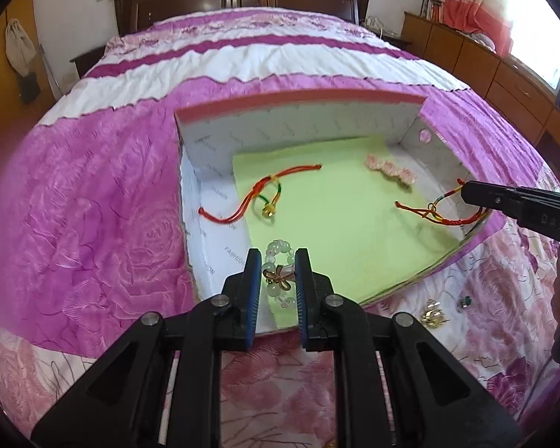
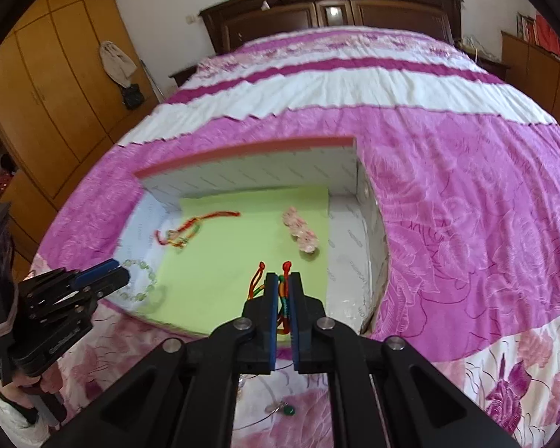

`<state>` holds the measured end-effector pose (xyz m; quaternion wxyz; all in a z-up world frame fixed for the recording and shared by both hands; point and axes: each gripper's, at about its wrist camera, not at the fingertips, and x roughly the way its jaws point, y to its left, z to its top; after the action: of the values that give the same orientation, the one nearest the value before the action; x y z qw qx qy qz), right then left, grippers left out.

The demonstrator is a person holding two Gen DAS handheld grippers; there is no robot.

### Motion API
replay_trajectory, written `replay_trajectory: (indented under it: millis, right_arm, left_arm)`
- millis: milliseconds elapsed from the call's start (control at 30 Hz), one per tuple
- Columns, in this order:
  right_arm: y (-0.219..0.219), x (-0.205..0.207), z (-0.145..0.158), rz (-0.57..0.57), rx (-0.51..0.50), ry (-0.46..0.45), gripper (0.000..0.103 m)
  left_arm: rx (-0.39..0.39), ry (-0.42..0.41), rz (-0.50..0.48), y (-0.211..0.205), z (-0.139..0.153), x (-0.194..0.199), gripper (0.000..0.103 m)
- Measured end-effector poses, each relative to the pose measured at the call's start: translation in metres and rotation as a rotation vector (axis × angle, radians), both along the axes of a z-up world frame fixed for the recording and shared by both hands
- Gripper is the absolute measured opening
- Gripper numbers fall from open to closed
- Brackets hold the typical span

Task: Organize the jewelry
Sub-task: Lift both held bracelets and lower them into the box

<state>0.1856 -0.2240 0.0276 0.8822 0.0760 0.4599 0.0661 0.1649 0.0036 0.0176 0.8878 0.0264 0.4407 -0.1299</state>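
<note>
Two grippers are being held over a shallow open box lying on a bed covered in a pink and white floral spread. One green sheet is lining the box floor.

The left gripper is being kept nearly closed, its blue-padded fingers pinching one bracelet of pale glassy beads with a small gold bow, at the box's near edge over the green sheet. The right gripper is being held with its fingers pressed together on one red braided cord with green and yellow strands, whose two looped ends are sticking up past the fingertips; in the left view the cord is seen trailing over the box's right-hand wall.

Two more pieces are lying loose on the sheet: a second red cord with a small gold charm toward the left, and one string of pale pink beads toward the far right corner. That is making four pieces in or over the box, two of them gripped.

Outside the box, on the spread near its front corner, two small items are being left: one gold trinket and one small green-stoned piece, the two apart from each other.

One dark wooden headboard is standing at the bed's far end.
</note>
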Motion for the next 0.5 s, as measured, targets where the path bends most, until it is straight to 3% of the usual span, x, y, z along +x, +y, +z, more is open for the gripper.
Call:
replay_trajectory:
  millis: [233, 500]
  right_arm:
    - [-0.008, 0.008, -0.029, -0.048, 0.028, 0.085, 0.007]
    - [-0.01, 0.006, -0.038, -0.083, 0.039, 0.121, 0.004]
  left_arm:
    - [-0.005, 0.052, 0.024, 0.01, -0.017, 0.008, 0.01]
    - [0.025, 0.052, 0.008, 0.009, -0.026, 0.009, 0.01]
